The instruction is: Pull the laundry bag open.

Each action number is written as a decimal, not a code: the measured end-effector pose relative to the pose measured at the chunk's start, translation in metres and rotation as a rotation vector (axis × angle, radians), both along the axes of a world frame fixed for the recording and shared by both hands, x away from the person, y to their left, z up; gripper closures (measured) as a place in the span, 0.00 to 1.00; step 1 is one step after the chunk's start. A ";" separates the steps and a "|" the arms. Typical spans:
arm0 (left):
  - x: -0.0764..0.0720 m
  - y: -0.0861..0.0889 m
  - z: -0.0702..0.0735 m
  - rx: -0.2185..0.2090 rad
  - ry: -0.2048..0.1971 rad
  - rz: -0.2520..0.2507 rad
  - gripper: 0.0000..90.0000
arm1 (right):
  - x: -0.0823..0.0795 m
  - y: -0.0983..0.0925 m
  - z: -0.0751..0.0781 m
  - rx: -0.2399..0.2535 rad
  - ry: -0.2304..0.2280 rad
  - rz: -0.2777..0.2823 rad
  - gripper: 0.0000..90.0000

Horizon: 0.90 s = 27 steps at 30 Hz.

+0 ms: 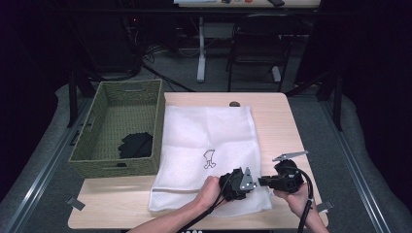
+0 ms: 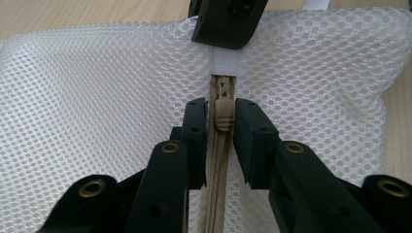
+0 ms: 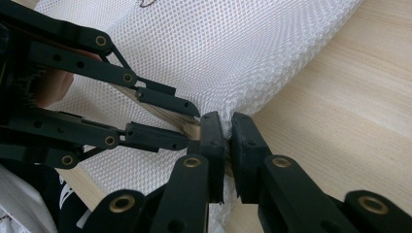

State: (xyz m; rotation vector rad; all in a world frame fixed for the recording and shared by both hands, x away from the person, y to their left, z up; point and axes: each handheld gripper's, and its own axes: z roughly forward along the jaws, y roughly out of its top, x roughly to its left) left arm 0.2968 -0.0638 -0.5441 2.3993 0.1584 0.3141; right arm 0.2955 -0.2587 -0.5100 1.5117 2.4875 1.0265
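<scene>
My white mesh laundry bag lies flat on the pale wooden counter, and everything here sits relative to it. At the bag's near right corner, my right tool is clamped on the bunched mesh edge, pads pressing the fabric from both sides. My left tool lies just beside that corner, over the beige zipper that runs along the bag's near edge. Its jaws stand close on either side of the small beige zipper slider, with a thin gap on each side, so they are not yet pinching it. Left of the bag, touching its long edge, stands a green woven rectangular basket with a crumpled black cloth inside, at the end nearer me.
</scene>
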 end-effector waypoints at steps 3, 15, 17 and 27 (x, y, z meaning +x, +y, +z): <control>-0.003 0.002 -0.001 -0.023 -0.014 0.006 0.88 | -0.001 0.001 0.001 0.010 -0.006 -0.003 0.94; -0.004 0.001 -0.006 -0.025 -0.012 0.013 0.95 | 0.000 0.003 0.001 0.029 -0.011 -0.004 0.95; -0.003 0.001 -0.008 -0.030 -0.008 0.018 0.95 | 0.000 0.004 0.001 0.021 -0.007 -0.001 0.95; -0.001 -0.001 -0.012 -0.023 0.017 0.023 0.96 | 0.000 0.006 0.000 0.010 -0.006 0.007 0.94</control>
